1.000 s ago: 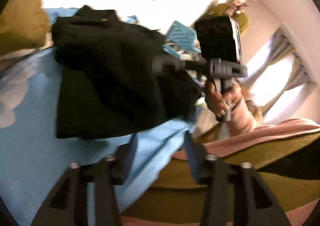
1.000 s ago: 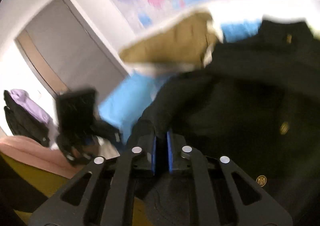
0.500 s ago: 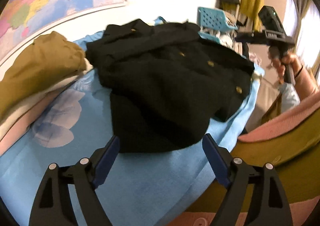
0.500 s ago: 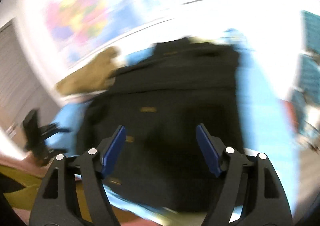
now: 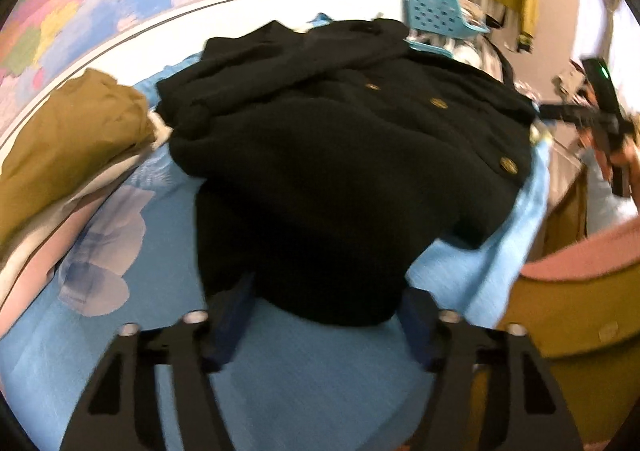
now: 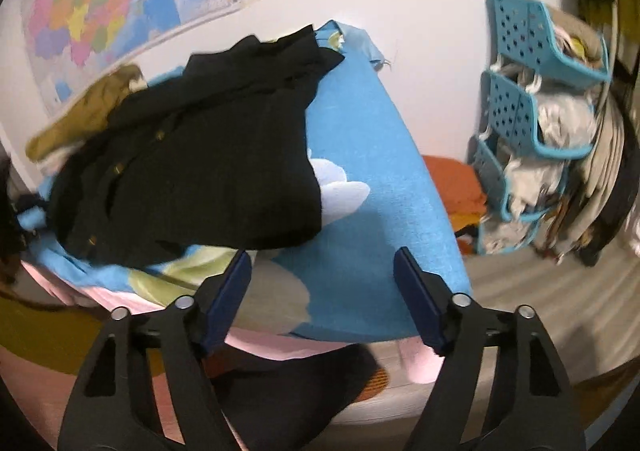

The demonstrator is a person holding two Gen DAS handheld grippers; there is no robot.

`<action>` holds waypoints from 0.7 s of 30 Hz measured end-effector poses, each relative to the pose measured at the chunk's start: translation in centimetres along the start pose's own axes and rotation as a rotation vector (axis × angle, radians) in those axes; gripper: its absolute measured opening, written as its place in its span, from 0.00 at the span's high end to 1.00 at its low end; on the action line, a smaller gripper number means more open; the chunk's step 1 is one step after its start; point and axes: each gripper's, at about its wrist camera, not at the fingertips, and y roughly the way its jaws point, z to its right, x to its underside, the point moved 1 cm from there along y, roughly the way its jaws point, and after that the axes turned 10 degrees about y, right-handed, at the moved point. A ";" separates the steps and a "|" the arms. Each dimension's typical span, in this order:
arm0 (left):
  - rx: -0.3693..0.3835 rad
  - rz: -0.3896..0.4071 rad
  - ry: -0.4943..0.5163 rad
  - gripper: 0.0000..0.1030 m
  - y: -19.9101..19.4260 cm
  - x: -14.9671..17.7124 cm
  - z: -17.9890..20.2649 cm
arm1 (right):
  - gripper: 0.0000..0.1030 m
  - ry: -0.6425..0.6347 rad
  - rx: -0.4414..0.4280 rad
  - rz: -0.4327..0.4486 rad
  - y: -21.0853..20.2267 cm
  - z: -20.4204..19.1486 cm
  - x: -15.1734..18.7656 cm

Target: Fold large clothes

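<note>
Black coat: lies bunched on the blue bed, partly doubled over, buttons showing.
Left tool: fingers apart, empty, at the coat's near hem.
Right tool: fingers apart, empty, off the bed's edge.
Progress: judged midway; neat final folds remain.
</note>
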 end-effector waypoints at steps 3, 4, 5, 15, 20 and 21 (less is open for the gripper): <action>-0.022 0.010 -0.068 0.64 -0.3 -0.6 -1.3 | 0.34 -0.062 0.038 0.029 1.3 -0.8 -0.1; -0.012 0.028 -0.122 0.67 -0.6 -0.9 -2.2 | 0.34 -0.081 0.041 0.043 1.9 -1.1 -0.3; -0.001 0.040 -0.155 0.68 -0.8 -1.1 -2.8 | 0.35 -0.097 0.024 0.048 2.2 -1.6 -0.4; -0.076 0.048 -0.187 0.96 0.0 -3.0 -3.5 | 0.87 0.100 -0.258 0.038 4.4 -1.9 -3.8; -0.030 0.174 -0.426 0.96 -5.4 -4.3 -7.4 | 0.89 0.225 -0.364 0.107 -1.1 0.8 -7.5; -0.014 0.200 -0.450 0.96 -6.9 -4.5 -7.7 | 0.90 0.238 -0.377 0.146 -2.8 1.5 -8.6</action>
